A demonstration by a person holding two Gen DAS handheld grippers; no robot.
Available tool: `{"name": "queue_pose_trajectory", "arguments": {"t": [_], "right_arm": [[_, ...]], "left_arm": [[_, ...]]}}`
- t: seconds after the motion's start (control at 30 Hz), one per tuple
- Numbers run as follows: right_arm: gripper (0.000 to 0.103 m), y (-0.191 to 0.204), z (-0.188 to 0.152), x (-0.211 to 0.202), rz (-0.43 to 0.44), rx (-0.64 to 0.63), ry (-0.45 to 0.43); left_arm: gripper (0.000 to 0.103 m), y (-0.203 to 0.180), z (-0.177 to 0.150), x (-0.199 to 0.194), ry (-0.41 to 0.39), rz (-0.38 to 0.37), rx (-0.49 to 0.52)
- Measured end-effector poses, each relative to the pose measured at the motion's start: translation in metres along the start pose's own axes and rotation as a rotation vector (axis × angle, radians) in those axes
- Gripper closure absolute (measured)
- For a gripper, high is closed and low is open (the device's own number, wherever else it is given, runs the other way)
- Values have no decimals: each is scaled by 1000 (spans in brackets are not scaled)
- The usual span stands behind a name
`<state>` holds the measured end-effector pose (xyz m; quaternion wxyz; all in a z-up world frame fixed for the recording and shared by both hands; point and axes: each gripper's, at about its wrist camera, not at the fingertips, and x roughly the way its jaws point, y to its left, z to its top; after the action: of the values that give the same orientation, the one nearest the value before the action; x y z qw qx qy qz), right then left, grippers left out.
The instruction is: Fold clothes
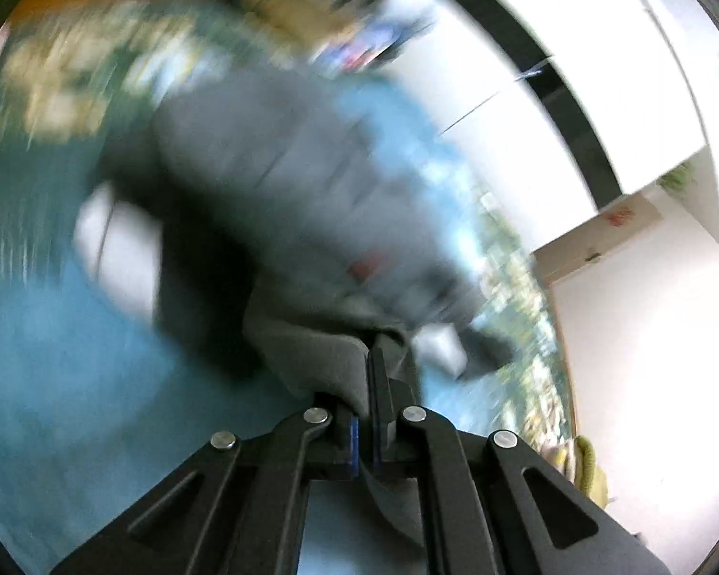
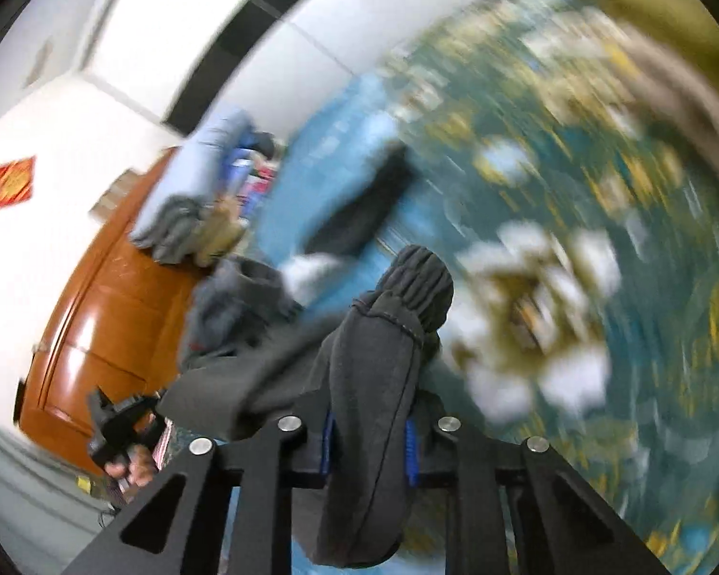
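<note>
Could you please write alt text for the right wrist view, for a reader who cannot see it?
The right gripper is shut on a dark grey garment, whose ribbed cuff sticks up past the jaws. Behind it, motion-blurred, lie a teal floral bedspread and a brown wooden headboard; the left gripper shows at lower left.

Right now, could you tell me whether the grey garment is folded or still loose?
Loose: the grey garment hangs bunched, unfolded, from both grippers' fingers.

No text legible; red wall sign (image 2: 13,183) blurred
</note>
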<state>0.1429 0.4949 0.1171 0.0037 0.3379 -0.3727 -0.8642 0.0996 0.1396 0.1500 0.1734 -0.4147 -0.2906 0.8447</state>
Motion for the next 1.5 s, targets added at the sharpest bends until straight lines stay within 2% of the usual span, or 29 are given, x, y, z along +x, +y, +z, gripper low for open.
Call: {"name": "queue_pose_trajectory", "arguments": {"t": [0.07, 0.1, 0.13, 0.17, 0.23, 0.27, 0.3, 0.33, 0.37, 0.43, 0.5, 0.6, 0.67, 0.73, 0.8, 0.93, 1.0, 1.07, 1.27, 1.37, 1.4, 1.5], "right_arm": [[83, 36, 29, -5, 24, -87, -33], [83, 55, 44, -9, 41, -128, -60], [84, 74, 58, -14, 59, -167, -88], [84, 90, 70, -22, 83, -196, -122], [85, 120, 93, -44, 135, -239, -202], [85, 130, 97, -55, 158, -255, -238], [85, 141, 101, -66, 182, -272, -273], [85, 152, 105, -77, 206, -288, -309], [85, 160, 107, -86, 225, -303, -338], [85, 164, 97, -98, 237, -322, -356], [85, 161, 86, -101, 247, -321, -345], [85, 153, 69, -100, 257, -308, -304], [85, 152, 57, -97, 244, -328, -275], [85, 152, 45, -96, 252, -337, -245], [85, 153, 37, -94, 275, -356, -222], [86, 157, 15, -99, 329, -396, -214], [86, 153, 7, -103, 340, -381, -220], [87, 142, 5, -110, 348, -345, -233], [87, 86, 21, -125, 170, -282, -326], [87, 58, 29, -132, 81, -250, -372], [87, 47, 31, -131, 46, -238, -377], [87, -2, 31, -100, -92, -184, -307]], "left_arm": [[100, -32, 42, -8, -49, -24, 54], [100, -40, 77, -17, -100, -21, 96], [100, -73, 85, -20, -150, -8, 134], [100, -86, 95, -39, -207, -5, 172], [100, -130, 138, -62, -308, -39, 227], [101, -131, 175, -75, -373, -73, 259], [101, -132, 193, -104, -454, -107, 310], [100, -108, 213, -134, -521, -126, 355], [100, -109, 217, -158, -578, -134, 398], [100, -103, 207, -197, -645, -123, 462], [100, -110, 183, -217, -630, -95, 490], [100, -86, 170, -220, -594, -57, 480], [100, -68, 180, -204, -566, -21, 452], [100, -25, 204, -181, -493, -11, 383], [100, -8, 205, -167, -423, -8, 305], [100, 28, 244, -123, -377, 50, 278], [100, 28, 234, -118, -350, 69, 266], [100, 40, 244, -101, -337, 43, 256], [99, 43, 217, -71, -308, -9, 294], [99, 45, 182, -46, -237, -2, 326], [99, 46, 167, -37, -208, -3, 334], [99, 52, 128, -13, -114, 15, 335]]}}
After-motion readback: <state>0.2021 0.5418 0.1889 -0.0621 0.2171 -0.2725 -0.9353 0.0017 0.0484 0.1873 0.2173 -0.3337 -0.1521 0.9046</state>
